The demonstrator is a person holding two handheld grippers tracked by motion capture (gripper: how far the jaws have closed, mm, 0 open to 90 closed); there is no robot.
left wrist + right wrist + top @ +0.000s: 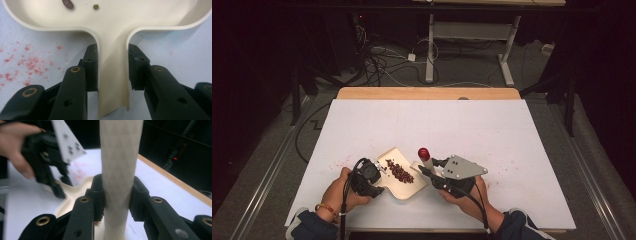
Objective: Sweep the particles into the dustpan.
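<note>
While the left gripper (112,75) pinches the short handle of the cream dustpan (404,189) lying flat on the table (512,150), the right gripper (117,197) clamps the brush handle (120,157), and both plastic things look light, stiff and a little slippery.

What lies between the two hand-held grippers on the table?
In the high view, a cream dustpan holding a heap of dark red bits lies between the left hand-held gripper, clamped on its handle, and the right hand-held gripper, which grips a red-topped brush handle.
</note>
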